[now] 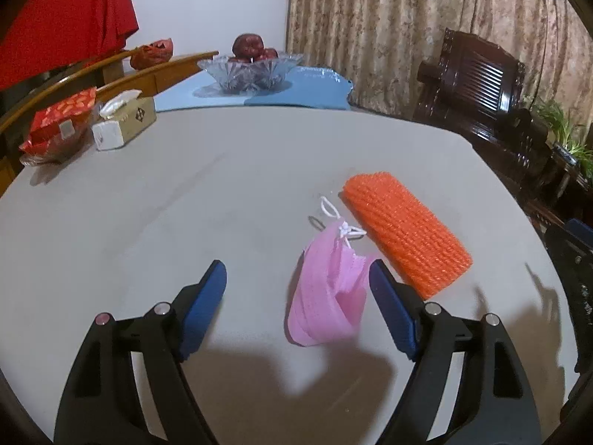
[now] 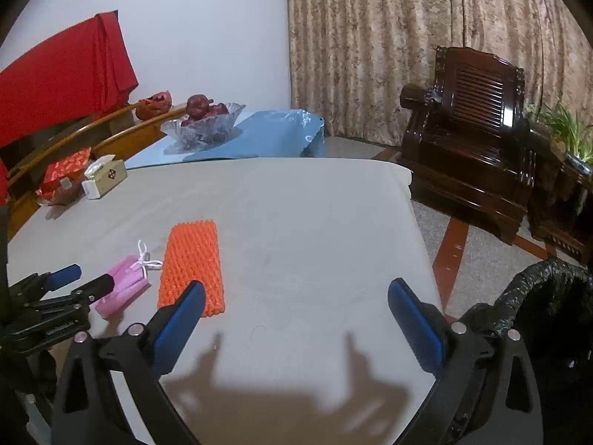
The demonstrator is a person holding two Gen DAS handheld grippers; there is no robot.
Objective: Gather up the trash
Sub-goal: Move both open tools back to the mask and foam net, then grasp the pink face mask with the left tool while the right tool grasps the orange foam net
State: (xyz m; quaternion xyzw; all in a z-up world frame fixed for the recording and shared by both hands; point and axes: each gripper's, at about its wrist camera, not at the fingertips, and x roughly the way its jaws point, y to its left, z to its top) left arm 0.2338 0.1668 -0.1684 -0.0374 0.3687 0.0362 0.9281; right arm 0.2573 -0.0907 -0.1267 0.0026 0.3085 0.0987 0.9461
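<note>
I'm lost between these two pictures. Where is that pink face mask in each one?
Left wrist view: the pink face mask lies low and right of centre, between the open left gripper fingers, beside the orange foam net.
Right wrist view: the mask sits at lower left, partly behind the left gripper.
Shared landmark: the orange foam net, just right of the mask in both.

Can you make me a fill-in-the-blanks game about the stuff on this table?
1. The mask is ____ in colour.
2. The foam net beside the mask is ____.
3. The glass bowl holds red ____.
4. The mask lies between the fingers of the ____ gripper.

Missing words: pink; orange; fruit; left
</note>
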